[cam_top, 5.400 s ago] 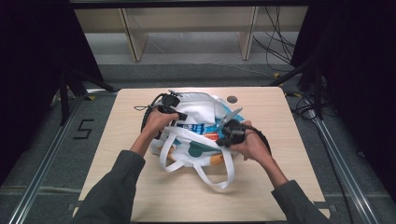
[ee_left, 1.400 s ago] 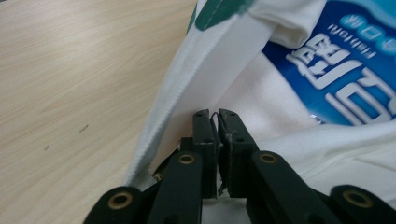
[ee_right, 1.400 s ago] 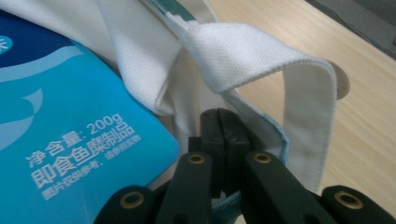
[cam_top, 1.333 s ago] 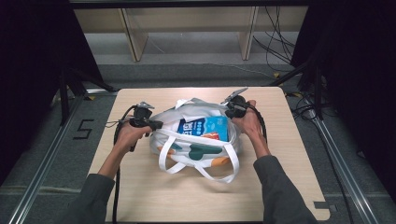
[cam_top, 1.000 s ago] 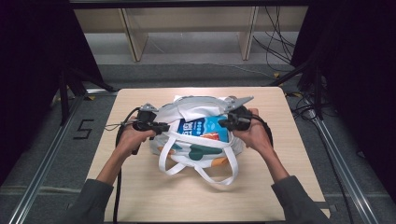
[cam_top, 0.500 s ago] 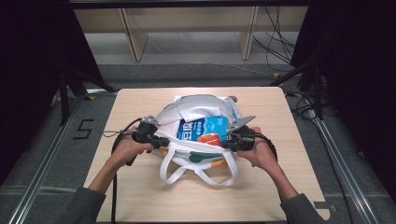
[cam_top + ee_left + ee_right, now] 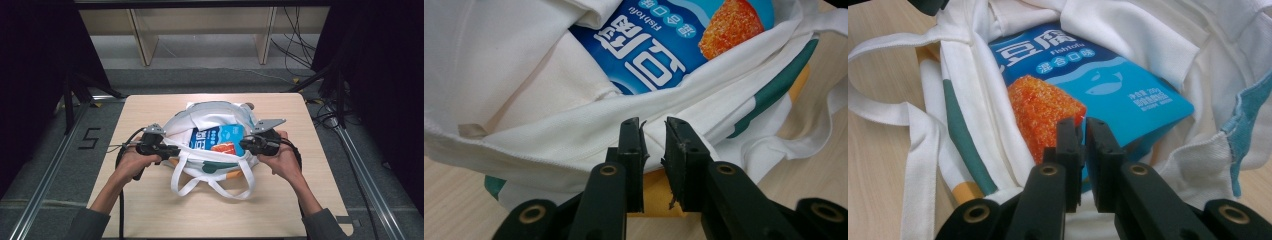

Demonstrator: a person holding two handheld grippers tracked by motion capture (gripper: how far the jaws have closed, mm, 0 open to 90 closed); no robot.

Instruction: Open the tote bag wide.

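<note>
I've got the left tongs (image 7: 654, 145) pinching the white bag (image 7: 215, 117) rim, jaws just easing; right tongs (image 7: 1084, 145) nearly clenched at the opposite rim, just loosening. The bag sits mid-worktop (image 7: 150, 210), blue packet (image 7: 216, 138) inside. Next: spread the mouth.

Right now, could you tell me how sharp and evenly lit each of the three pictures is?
High view: soft and slightly blurred, the table evenly lit, the surroundings falling to near black. Left gripper view: the blue packet and white bag crisp, the near black tool a little soft, no glare. Right gripper view: packet print readable, light even, the bag's folds throwing only faint shadows.
</note>
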